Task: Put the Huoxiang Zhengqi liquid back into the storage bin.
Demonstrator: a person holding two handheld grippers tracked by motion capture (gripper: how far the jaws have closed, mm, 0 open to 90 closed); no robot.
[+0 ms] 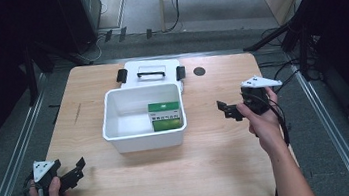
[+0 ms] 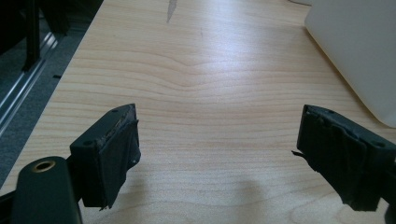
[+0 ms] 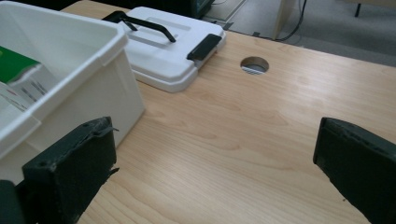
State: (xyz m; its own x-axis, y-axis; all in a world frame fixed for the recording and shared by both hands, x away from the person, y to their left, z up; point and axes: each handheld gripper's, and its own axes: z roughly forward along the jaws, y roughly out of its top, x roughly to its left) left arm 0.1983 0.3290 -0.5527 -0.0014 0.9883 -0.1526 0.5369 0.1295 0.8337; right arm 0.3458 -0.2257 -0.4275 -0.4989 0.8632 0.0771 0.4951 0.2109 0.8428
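White plastic makes up an open bin (image 1: pixel 116 135) standing at the middle of a pale wooden table (image 1: pixel 212 174), and its detached lid (image 1: pixel 151 70) with a black handle lies flat just behind it, touching or nearly touching its far wall. Inside the bin, toward its right end, rests a green and white box (image 1: pixel 165 115). The right gripper (image 1: pixel 228 110) hovers to the right of the bin, jaws spread wide and empty, pointing left toward it; in the right gripper view the bin's near corner sits just beside one jaw and the lid lies farther off, long axis running across the table. The left gripper (image 1: pixel 75 173) is held near the table's front left corner, well apart from bin and lid, jaws also spread and empty. The right hand (image 1: pixel 260 117) looks the nearer one to the lid.
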